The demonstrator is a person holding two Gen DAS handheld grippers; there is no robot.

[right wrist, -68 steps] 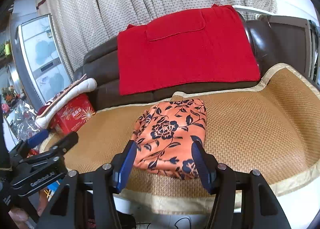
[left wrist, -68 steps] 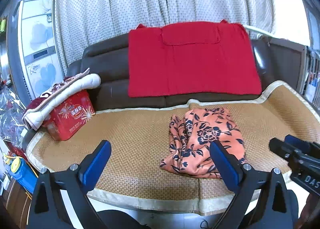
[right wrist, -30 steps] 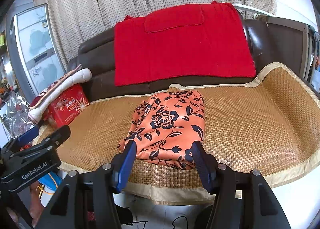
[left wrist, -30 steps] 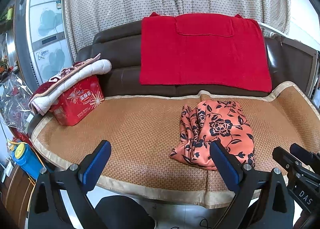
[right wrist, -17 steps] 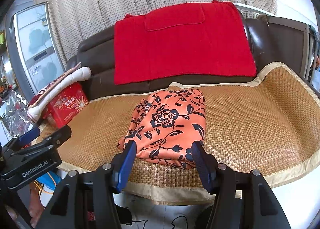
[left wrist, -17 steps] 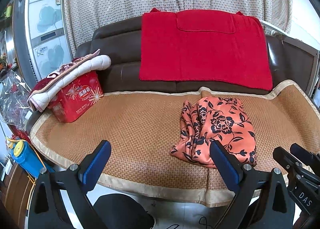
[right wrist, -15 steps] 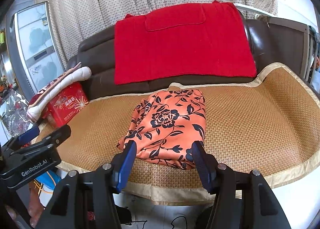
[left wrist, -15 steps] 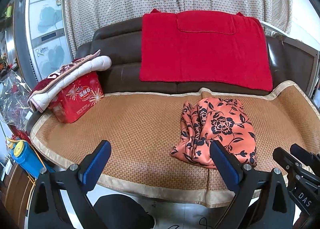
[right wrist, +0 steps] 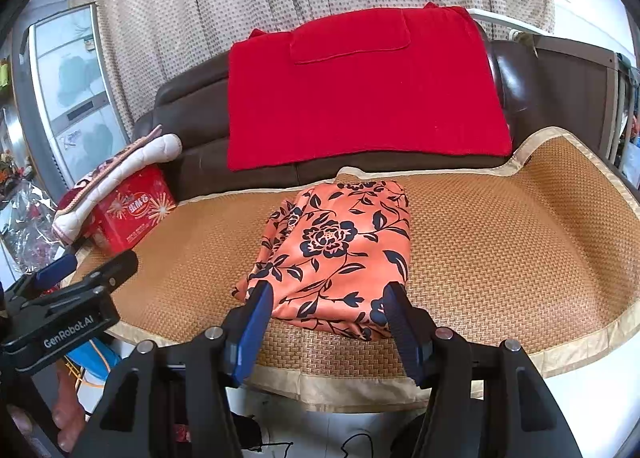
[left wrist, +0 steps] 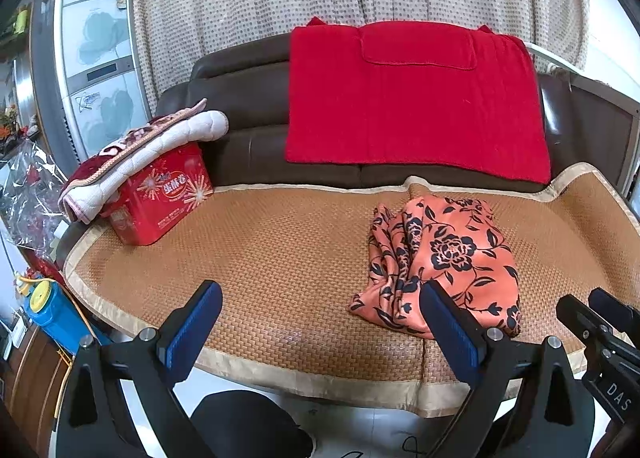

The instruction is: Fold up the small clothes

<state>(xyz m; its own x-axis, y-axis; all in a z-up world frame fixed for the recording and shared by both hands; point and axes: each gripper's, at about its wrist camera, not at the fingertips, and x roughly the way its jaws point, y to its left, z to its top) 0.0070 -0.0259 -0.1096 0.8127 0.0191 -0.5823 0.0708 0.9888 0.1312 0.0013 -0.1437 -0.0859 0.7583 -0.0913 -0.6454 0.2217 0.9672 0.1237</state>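
I held left gripper wide apart, empty | right gripper spread, empty | folded orange floral cloth lay just beyond both, untouched.

Each hand-held gripper, left and right, has a matte black frame, two arms with silver screw heads, and flat blue finger pads. White lettering marks the bodies: "GenRobot.AI" on the left, "DAS" on the right. Bare fingers show beneath the left one.
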